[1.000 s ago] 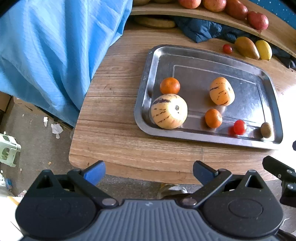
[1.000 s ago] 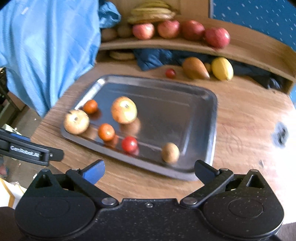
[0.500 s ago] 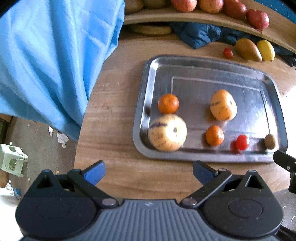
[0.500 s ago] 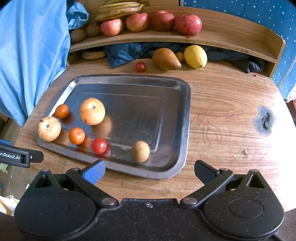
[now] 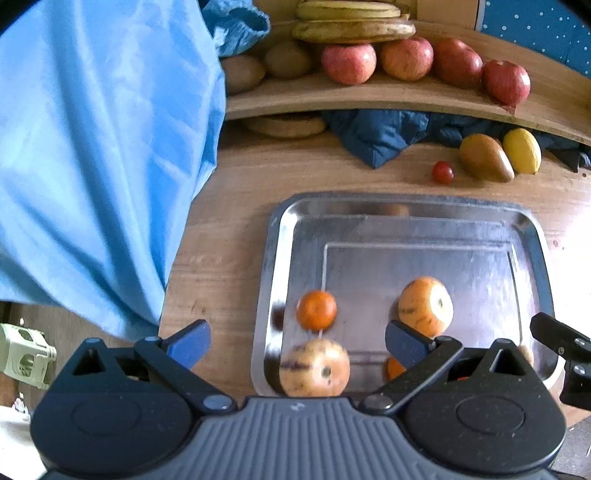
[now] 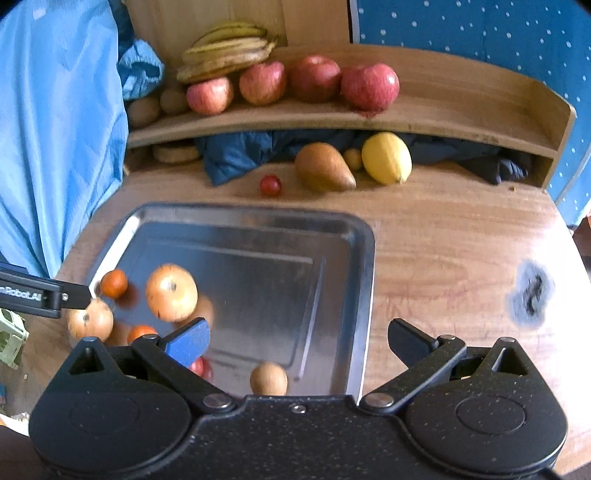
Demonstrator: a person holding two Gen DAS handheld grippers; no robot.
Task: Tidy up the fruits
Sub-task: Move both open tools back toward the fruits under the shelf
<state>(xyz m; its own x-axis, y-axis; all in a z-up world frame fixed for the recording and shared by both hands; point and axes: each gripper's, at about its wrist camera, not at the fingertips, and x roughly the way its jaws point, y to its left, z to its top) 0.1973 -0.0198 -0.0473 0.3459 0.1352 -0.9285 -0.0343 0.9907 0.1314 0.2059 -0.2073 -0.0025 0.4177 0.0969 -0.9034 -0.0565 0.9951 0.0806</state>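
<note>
Left wrist view: left gripper (image 5: 297,341), fingers apart and empty, above the near left corner of a steel tray (image 5: 275,258) on a wooden table (image 5: 221,229). On the tray: a small orange (image 5: 316,309), a striped melon (image 5: 314,367) at the near rim, a second melon (image 5: 426,304). Behind the tray lie a cherry tomato (image 5: 442,172), a pear (image 5: 485,157) and a lemon (image 5: 521,150). Apples (image 5: 349,63) and bananas (image 5: 352,22) sit on a shelf (image 5: 369,98).

Right wrist view: right gripper (image 6: 297,341), fingers apart and empty, above the tray's near right part. A brown fruit (image 6: 268,378) lies at the near rim; the other gripper enters at left, over the oranges and melons.
</note>
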